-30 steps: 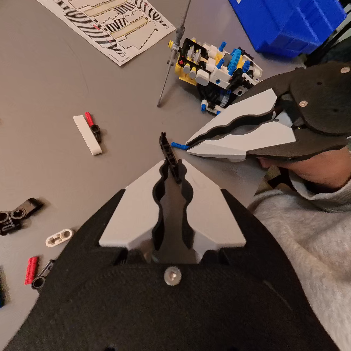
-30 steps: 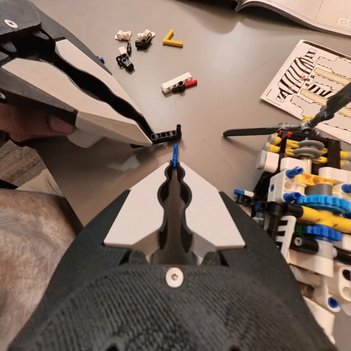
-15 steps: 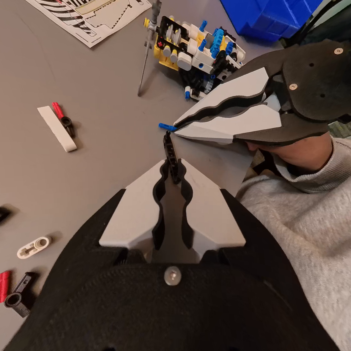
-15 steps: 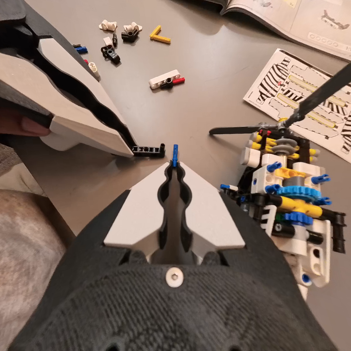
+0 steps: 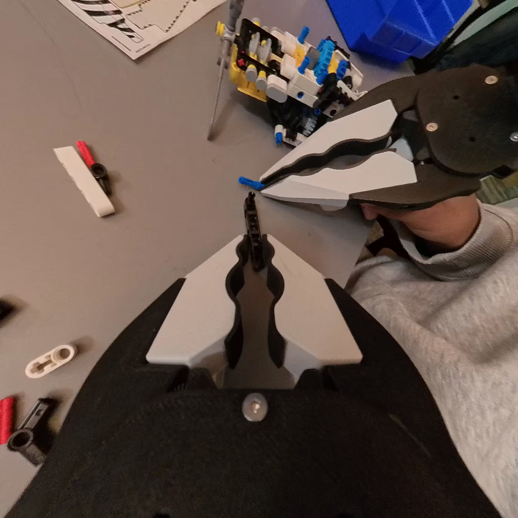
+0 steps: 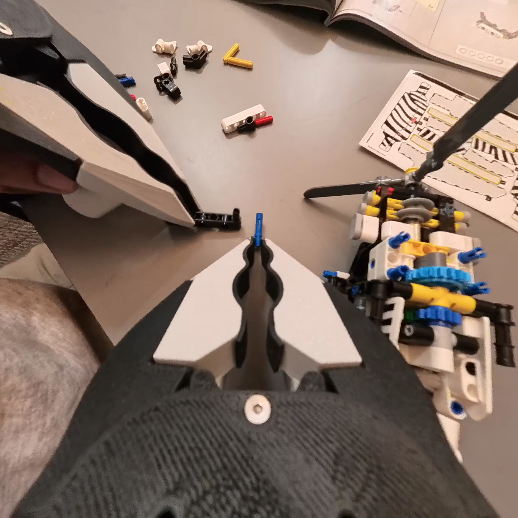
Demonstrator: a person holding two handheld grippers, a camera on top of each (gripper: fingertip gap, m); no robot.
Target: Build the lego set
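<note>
The left gripper (image 5: 254, 238) is held low over the grey table (image 5: 140, 126), its two pale fingers pinched onto a black beam (image 5: 252, 224) that juts forward from the fingertips. In the right wrist view this beam (image 6: 217, 217) is seen lying level, with a short upright stub at its free end. The right gripper (image 6: 256, 240) is pointed across toward the beam, its fingers pressed together on a blue pin (image 6: 258, 226), which sticks out past the tips. The pin's free end is just beside the beam's stub, with a small gap seen between them. A bare hand (image 5: 414, 215) in a grey sleeve (image 5: 420, 322) is seen behind the right gripper (image 5: 262, 185).

The partly built model (image 6: 420, 280) stands on the table beyond the beam in the left wrist view and beside the right gripper. It is made of white, yellow, black and blue parts, with two blue gears and dark rotor blades (image 6: 350, 189) on top.

Farther from the beam, one white beam (image 6: 244, 120) is seen with a black connector and one red pin (image 6: 265, 120) beside it. Two yellow axles (image 6: 238, 59) are laid in a V. One sticker sheet (image 6: 448, 140), one open instruction booklet (image 6: 420, 33) and one blue bin (image 5: 398, 25) are also seen. Small loose black and white connectors (image 6: 182, 61) are scattered near the axles.
</note>
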